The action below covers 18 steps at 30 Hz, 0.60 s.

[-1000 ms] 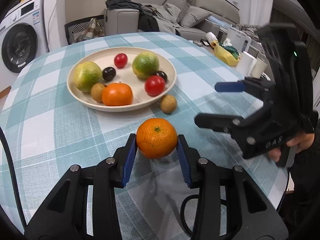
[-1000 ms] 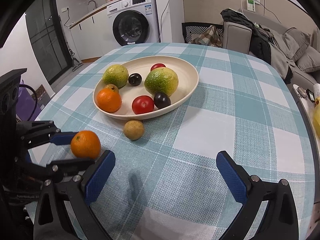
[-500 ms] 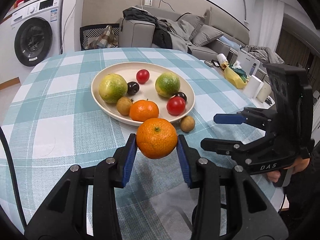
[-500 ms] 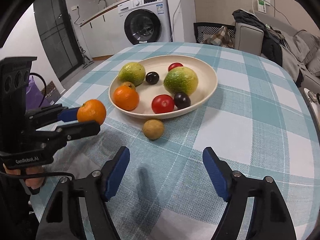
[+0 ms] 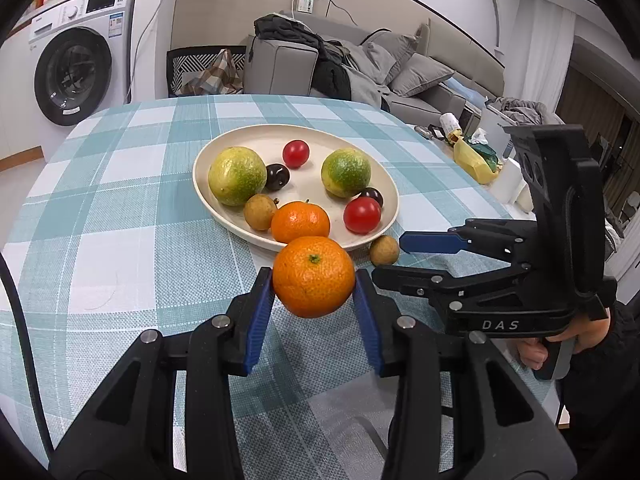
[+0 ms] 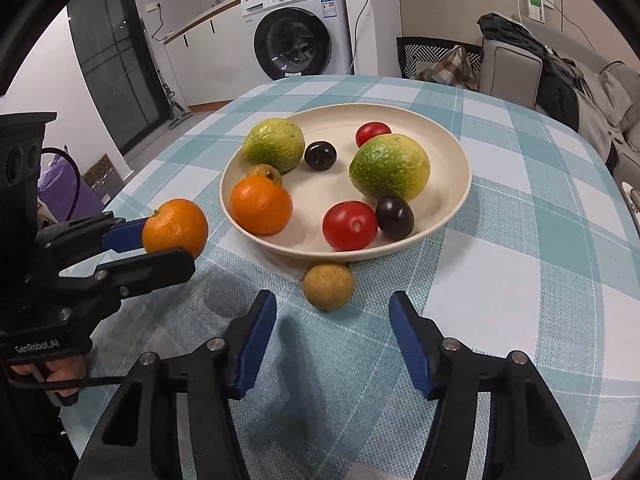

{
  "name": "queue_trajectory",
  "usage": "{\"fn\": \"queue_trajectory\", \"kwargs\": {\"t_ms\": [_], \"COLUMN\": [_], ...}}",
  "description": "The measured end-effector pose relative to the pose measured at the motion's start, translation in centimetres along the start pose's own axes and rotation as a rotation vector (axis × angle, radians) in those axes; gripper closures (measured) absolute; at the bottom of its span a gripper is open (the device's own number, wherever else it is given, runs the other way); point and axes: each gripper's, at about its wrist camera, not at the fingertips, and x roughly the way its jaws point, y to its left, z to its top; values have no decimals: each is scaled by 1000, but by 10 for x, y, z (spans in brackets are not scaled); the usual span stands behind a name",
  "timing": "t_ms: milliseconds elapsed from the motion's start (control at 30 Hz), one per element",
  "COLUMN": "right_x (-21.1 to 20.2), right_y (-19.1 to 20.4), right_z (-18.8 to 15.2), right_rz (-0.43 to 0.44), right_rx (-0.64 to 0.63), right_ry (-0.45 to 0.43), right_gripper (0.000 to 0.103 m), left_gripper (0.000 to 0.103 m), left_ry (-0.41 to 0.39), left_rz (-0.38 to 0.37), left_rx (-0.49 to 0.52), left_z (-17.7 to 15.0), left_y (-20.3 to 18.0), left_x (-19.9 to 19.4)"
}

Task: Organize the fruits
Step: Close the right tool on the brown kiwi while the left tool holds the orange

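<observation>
My left gripper (image 5: 314, 282) is shut on an orange (image 5: 314, 276) and holds it above the cloth, just short of the cream plate (image 5: 384, 184); it also shows in the right wrist view (image 6: 175, 229). The plate (image 6: 448, 144) holds another orange (image 6: 261, 205), two green citrus fruits, two red tomatoes, two dark plums and a small brown fruit. A brown longan (image 6: 328, 286) lies on the cloth by the plate's near rim. My right gripper (image 6: 332, 334) is open and empty, just short of the longan; it also shows in the left wrist view (image 5: 404, 258).
The round table has a teal checked cloth (image 5: 120, 240). A washing machine (image 6: 300, 26) stands beyond the table. A sofa with cushions and clothes (image 5: 360, 68) is behind it. A yellow bag and white items (image 5: 476, 156) sit past the table's right edge.
My left gripper has lifted the orange off the cloth and carried it toward the plate. My right gripper has moved forward toward the longan and its jaws have narrowed.
</observation>
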Motion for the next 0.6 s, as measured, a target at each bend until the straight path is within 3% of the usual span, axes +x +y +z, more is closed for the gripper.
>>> {"fn": "queue_trajectory", "kwargs": {"t_ms": [333,500,600], "right_x": [4,2,0], "right_y": [4,7,9], "right_z": [4,4,2], "right_rz": [-15,-19,-22], "right_rx": [-19,-34,-42], "right_ry": [0,-9,-16], "right_gripper": [58,74,75], "left_gripper": [66,66,66], "left_ry": [-1,-4,-10], "left_rz": [0,0,1], "left_rx": [1,-2,-1], "left_z": [-1,-1,0], "left_y": [-1,-2,-2], "left_x": [0,0,-1]}}
